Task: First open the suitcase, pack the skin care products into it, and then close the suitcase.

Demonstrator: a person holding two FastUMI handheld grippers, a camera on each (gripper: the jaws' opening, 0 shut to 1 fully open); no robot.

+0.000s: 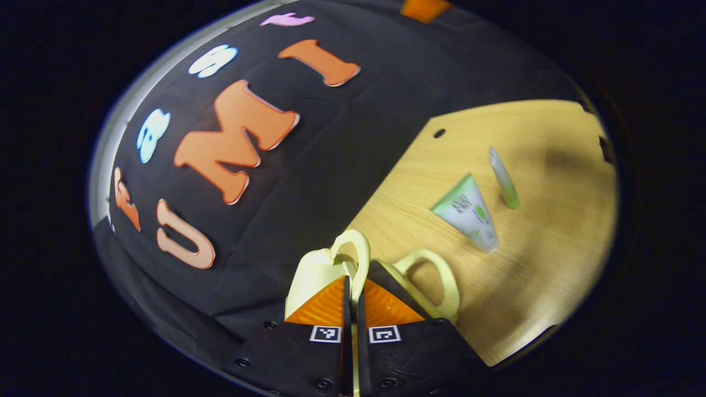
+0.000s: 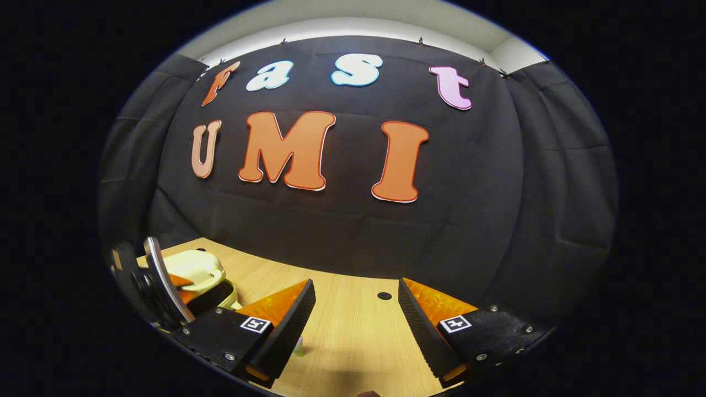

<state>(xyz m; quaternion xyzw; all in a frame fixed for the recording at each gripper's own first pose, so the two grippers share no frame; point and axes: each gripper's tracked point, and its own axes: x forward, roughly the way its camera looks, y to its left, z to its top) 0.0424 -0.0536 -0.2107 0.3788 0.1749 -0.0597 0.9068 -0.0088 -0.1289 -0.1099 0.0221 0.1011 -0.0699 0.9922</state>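
Note:
In the left gripper view my left gripper [image 1: 353, 289] is shut on a pale yellow handle [image 1: 357, 251] of the small cream suitcase [image 1: 311, 273], held up in front of the wall. A second handle [image 1: 441, 278] loops out to the right of the fingers. On the wooden table [image 1: 551, 242] beyond lie a white-and-green tube [image 1: 469, 212] and a slim green tube [image 1: 504, 179]. In the right gripper view my right gripper [image 2: 356, 317] stands open above the table, nothing between its fingers. The suitcase [image 2: 196, 270] sits at the far left there, with the left gripper [image 2: 151, 286] on it.
The black cloth wall rises right behind the table's far edge. A small dark hole [image 2: 384, 296] marks the tabletop ahead of the right gripper. A small green object [image 2: 298, 346] peeks out beside the right gripper's left finger.

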